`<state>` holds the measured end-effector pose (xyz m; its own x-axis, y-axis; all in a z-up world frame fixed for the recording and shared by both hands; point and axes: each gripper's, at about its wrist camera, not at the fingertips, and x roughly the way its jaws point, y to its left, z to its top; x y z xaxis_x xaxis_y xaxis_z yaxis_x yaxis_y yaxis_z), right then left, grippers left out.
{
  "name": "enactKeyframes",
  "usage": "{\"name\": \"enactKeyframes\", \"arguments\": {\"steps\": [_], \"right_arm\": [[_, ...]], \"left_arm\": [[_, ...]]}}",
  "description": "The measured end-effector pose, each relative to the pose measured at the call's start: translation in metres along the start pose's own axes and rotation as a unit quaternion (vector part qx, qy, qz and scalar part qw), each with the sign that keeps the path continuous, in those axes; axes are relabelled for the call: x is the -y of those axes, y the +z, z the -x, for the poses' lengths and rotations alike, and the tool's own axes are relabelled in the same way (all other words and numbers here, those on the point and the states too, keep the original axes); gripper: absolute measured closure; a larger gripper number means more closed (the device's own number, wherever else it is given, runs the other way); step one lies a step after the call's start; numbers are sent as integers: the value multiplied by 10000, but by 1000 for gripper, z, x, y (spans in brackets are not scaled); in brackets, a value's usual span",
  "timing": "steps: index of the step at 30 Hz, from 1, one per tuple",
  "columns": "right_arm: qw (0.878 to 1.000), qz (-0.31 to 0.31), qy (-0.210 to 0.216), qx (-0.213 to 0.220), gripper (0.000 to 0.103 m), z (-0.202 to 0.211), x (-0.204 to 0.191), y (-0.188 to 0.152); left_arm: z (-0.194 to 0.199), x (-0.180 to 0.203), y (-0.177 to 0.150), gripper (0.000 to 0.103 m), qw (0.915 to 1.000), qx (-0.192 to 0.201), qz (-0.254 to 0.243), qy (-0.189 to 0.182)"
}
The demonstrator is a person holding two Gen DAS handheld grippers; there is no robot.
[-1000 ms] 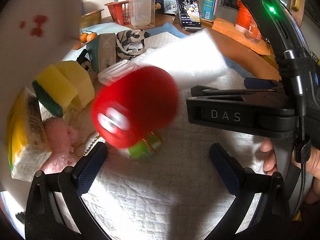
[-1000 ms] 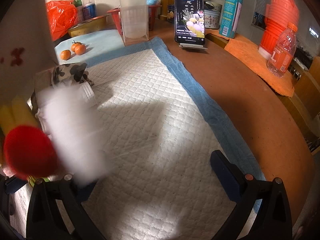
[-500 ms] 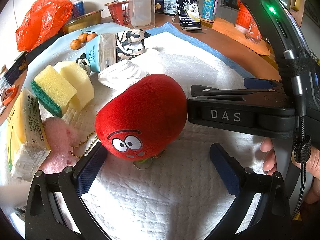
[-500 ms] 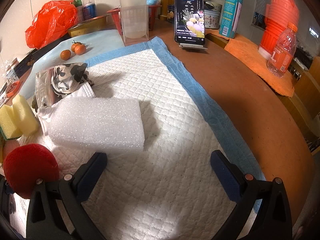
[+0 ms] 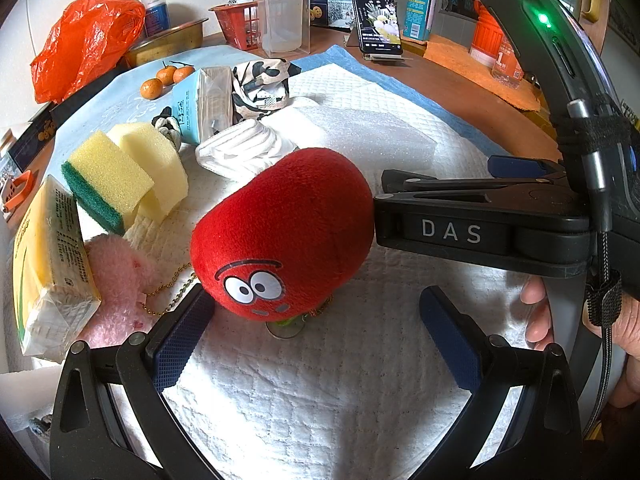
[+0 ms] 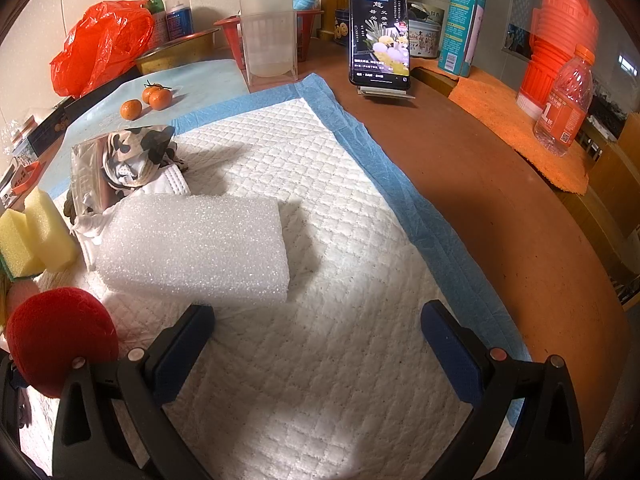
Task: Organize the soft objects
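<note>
Both grippers are released and hold nothing: the left gripper (image 5: pixel 316 332) hangs with its fingers spread just in front of the red plush toy (image 5: pixel 284 232), and the right gripper (image 6: pixel 318 346) is spread just in front of the white foam block (image 6: pixel 196 248). Toy and block rest on the white quilted pad (image 6: pixel 320 380), the block just behind the toy. Left of the toy lie two yellow sponges (image 5: pixel 124 176), a pink plush (image 5: pixel 114 276) and a tissue pack (image 5: pixel 48 264).
</note>
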<state>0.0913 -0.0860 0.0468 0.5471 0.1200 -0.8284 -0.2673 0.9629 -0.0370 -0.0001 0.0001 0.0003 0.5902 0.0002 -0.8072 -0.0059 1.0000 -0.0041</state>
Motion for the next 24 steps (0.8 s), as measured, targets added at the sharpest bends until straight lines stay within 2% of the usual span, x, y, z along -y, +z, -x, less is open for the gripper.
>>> {"name": "enactKeyframes", "arguments": {"steps": [11, 19, 24], "right_arm": [[10000, -3, -13, 0, 0, -2, 3, -2], [9968, -630, -486, -13, 0, -8, -4, 5], [9968, -659, -451, -8, 0, -7, -1, 4]], "left_arm": [[0, 0, 0, 0, 10000, 0, 0, 0], [0, 0, 0, 0, 10000, 0, 0, 0], [0, 0, 0, 0, 10000, 1, 0, 0]]}}
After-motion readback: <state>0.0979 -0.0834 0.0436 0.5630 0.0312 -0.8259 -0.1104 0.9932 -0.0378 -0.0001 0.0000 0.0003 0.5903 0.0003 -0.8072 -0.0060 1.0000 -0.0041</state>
